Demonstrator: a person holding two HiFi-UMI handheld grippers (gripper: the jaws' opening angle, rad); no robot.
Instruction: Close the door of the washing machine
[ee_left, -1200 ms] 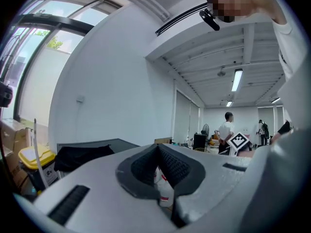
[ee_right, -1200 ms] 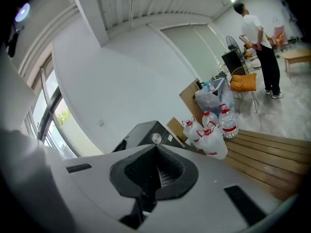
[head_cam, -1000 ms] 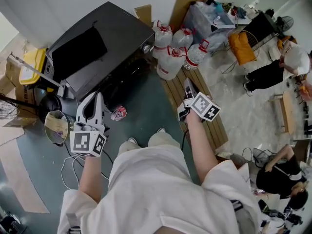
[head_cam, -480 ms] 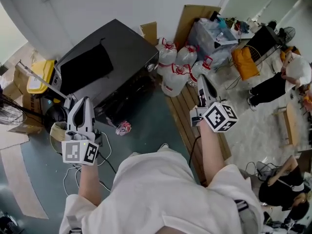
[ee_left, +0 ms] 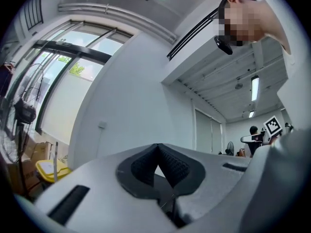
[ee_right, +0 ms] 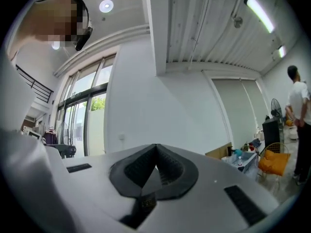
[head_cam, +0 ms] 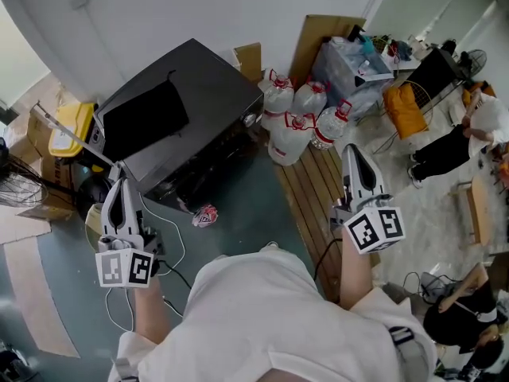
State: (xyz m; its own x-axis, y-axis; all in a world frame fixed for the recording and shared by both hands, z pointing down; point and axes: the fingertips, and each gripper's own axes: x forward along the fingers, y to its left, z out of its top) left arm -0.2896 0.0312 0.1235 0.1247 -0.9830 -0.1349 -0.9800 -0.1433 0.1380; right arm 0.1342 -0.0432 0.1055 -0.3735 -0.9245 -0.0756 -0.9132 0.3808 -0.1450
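Tho washer [head_cam: 187,94] shows, front's v. dark.

no legible text or labels anywhere

Open teal floor [head_cam: 246,189] lies before the dark grey box-shaped washing machine [head_cam: 183,102]; clear plastic red-capped water jugs [head_cam: 298,122] block its right corner.

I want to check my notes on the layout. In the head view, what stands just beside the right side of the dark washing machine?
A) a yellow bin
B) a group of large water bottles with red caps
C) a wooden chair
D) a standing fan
B: the water bottles, clear with red caps, stand in a cluster on the floor next to the right side of the washing machine.
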